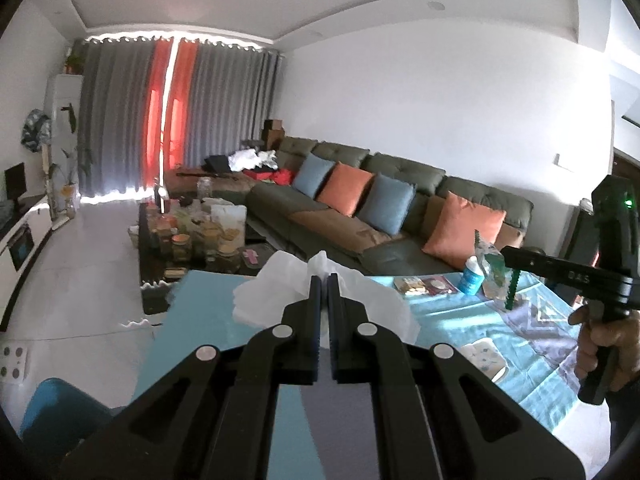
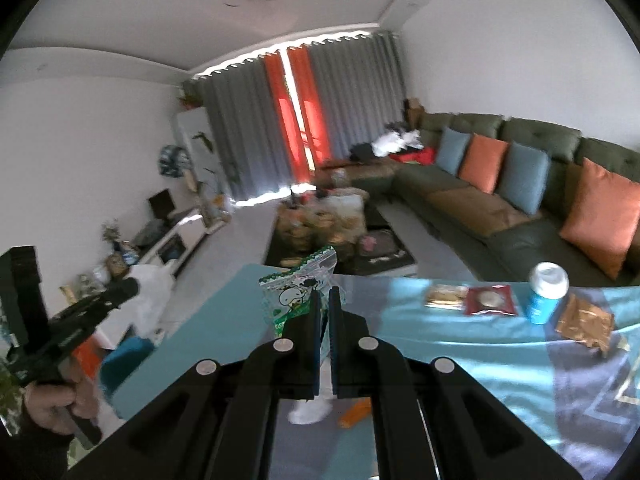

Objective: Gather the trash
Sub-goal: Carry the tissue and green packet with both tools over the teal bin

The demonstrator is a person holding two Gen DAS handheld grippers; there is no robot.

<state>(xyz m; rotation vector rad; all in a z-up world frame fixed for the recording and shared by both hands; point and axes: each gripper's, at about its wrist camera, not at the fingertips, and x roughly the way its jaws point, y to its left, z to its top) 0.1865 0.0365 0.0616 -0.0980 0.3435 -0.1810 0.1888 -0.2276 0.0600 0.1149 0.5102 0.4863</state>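
My left gripper (image 1: 324, 282) is shut on a crumpled white plastic bag (image 1: 276, 292), held above the near edge of the teal tablecloth (image 1: 212, 300). In the right wrist view the left gripper (image 2: 128, 290) shows at the left in a hand, with the white bag (image 2: 154, 300) hanging from it. My right gripper (image 2: 325, 296) is shut on a clear snack bag (image 2: 294, 294) with a green edge and a cartoon print, lifted off the table. The left wrist view shows the right gripper (image 1: 505, 256) at the far right, holding that snack bag (image 1: 492, 270).
On the cloth lie a blue can (image 2: 546, 292), a biscuit packet (image 2: 446, 296), a red packet (image 2: 490, 300), a gold wrapper (image 2: 584, 320), a white tissue (image 2: 310, 412) and an orange scrap (image 2: 356, 414). Behind stand a green sofa (image 1: 400, 208), a cluttered coffee table (image 1: 192, 236) and a blue chair (image 1: 60, 404).
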